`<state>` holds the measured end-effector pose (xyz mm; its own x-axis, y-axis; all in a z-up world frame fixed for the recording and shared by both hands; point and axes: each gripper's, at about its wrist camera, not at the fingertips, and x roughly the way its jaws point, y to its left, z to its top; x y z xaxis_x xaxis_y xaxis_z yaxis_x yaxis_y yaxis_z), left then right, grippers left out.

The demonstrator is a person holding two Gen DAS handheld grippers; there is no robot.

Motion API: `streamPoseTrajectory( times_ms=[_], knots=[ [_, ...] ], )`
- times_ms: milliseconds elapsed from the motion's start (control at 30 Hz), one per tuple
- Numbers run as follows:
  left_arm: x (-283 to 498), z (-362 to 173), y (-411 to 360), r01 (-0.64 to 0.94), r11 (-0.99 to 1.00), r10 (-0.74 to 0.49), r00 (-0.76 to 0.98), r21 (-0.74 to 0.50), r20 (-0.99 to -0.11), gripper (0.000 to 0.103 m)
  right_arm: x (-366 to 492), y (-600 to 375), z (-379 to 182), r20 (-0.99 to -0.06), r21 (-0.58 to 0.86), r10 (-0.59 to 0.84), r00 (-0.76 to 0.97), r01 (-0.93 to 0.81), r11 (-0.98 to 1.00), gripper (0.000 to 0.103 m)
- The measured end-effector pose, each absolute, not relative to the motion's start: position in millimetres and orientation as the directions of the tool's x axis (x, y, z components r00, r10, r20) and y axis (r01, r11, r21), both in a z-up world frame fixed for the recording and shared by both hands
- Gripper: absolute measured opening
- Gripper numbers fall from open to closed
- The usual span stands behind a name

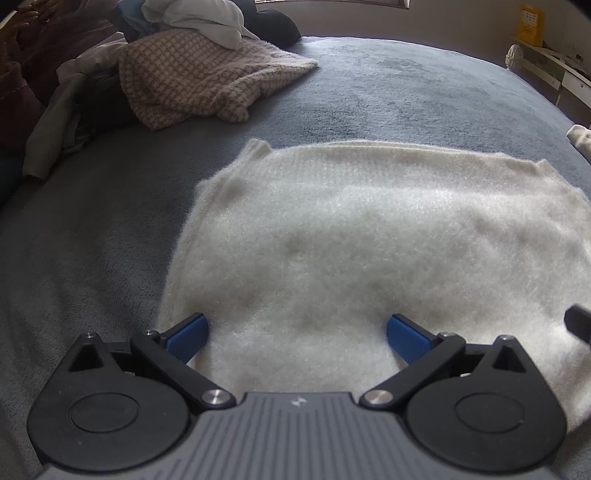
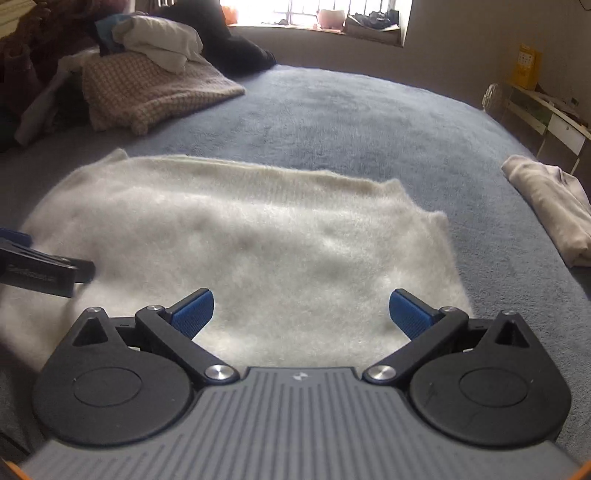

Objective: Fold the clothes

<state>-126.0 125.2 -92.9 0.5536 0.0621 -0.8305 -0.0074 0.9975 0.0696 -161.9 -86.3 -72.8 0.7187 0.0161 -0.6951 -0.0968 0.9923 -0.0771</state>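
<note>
A fluffy white sweater (image 1: 369, 236) lies folded flat on the blue-grey bed cover (image 1: 369, 92), and it also fills the middle of the right wrist view (image 2: 240, 240). My left gripper (image 1: 297, 338) hovers over the sweater's near left part, open, with nothing between its blue pads (image 1: 188, 338). My right gripper (image 2: 301, 314) is over the near right part, open and empty too. A dark edge of the right gripper (image 1: 578, 323) shows at the far right of the left wrist view. The left gripper's finger (image 2: 44, 273) pokes into the right wrist view from the left.
A heap of unfolded clothes sits at the back left, with a pink checked knit (image 1: 207, 81) under a white garment (image 1: 207, 18). A folded beige garment (image 2: 550, 206) lies at the bed's right edge. Shelves (image 2: 546, 114) and a window (image 2: 314, 14) stand beyond the bed cover (image 2: 351, 122).
</note>
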Motion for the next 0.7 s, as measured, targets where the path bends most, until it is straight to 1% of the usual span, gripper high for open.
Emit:
streamPoseTrajectory(
  times_ms=[33, 100, 233, 367, 500, 533, 567, 600, 667, 700],
  knots=[
    [-125.9, -92.7, 125.3, -0.008, 0.998, 0.062, 0.553, 0.069, -0.831, 0.103, -165.6, -83.9, -75.2, -0.7, -0.078, 0.024, 0.714, -0.109, 0.991, 0.102],
    [-125.0, -92.6, 125.1, -0.007, 0.997, 0.063, 0.552, 0.071, -0.832, 0.103, -167.7, -81.5, -94.3, -0.745, -0.082, 0.026, 0.667, -0.13, 0.988, 0.102],
    [-127.4, -93.1, 125.2, -0.009, 0.998, 0.061, 0.561, 0.068, -0.826, 0.103, -159.1, -82.4, -76.6, -0.725, -0.059, 0.023, 0.688, -0.095, 0.994, 0.102],
    [-126.2, -92.7, 124.7, -0.009, 0.998, 0.062, 0.556, 0.069, -0.829, 0.103, -140.4, -80.3, -64.5, -0.681, -0.03, 0.013, 0.732, -0.046, 0.998, 0.102],
    [-126.1, -92.7, 124.7, -0.008, 0.998, 0.062, 0.556, 0.069, -0.829, 0.103, -126.2, -70.0, -102.8, -0.717, -0.032, 0.007, 0.697, -0.044, 0.999, 0.102],
    [-126.3, -92.7, 124.7, -0.008, 0.998, 0.062, 0.556, 0.069, -0.829, 0.103, -130.1, -66.1, -110.1, -0.69, -0.063, -0.006, 0.724, -0.051, 0.997, 0.102],
    [-126.4, -92.9, 125.0, -0.008, 0.998, 0.061, 0.557, 0.068, -0.828, 0.103, -134.2, -63.3, -110.1, -0.67, -0.082, -0.014, 0.743, -0.055, 0.995, 0.102],
    [-126.5, -93.2, 125.4, -0.008, 0.998, 0.059, 0.558, 0.066, -0.828, 0.103, -134.3, -61.9, -106.6, -0.675, -0.084, -0.019, 0.737, -0.051, 0.995, 0.102],
    [-126.5, -93.7, 126.0, -0.008, 0.998, 0.057, 0.559, 0.064, -0.827, 0.103, -131.4, -63.8, -95.7, -0.688, -0.058, -0.01, 0.726, -0.041, 0.997, 0.102],
    [-126.5, -93.8, 125.7, -0.007, 0.998, 0.058, 0.559, 0.065, -0.827, 0.103, -131.4, -64.8, -90.4, -0.672, -0.047, -0.002, 0.74, -0.041, 0.998, 0.102]
  ],
)
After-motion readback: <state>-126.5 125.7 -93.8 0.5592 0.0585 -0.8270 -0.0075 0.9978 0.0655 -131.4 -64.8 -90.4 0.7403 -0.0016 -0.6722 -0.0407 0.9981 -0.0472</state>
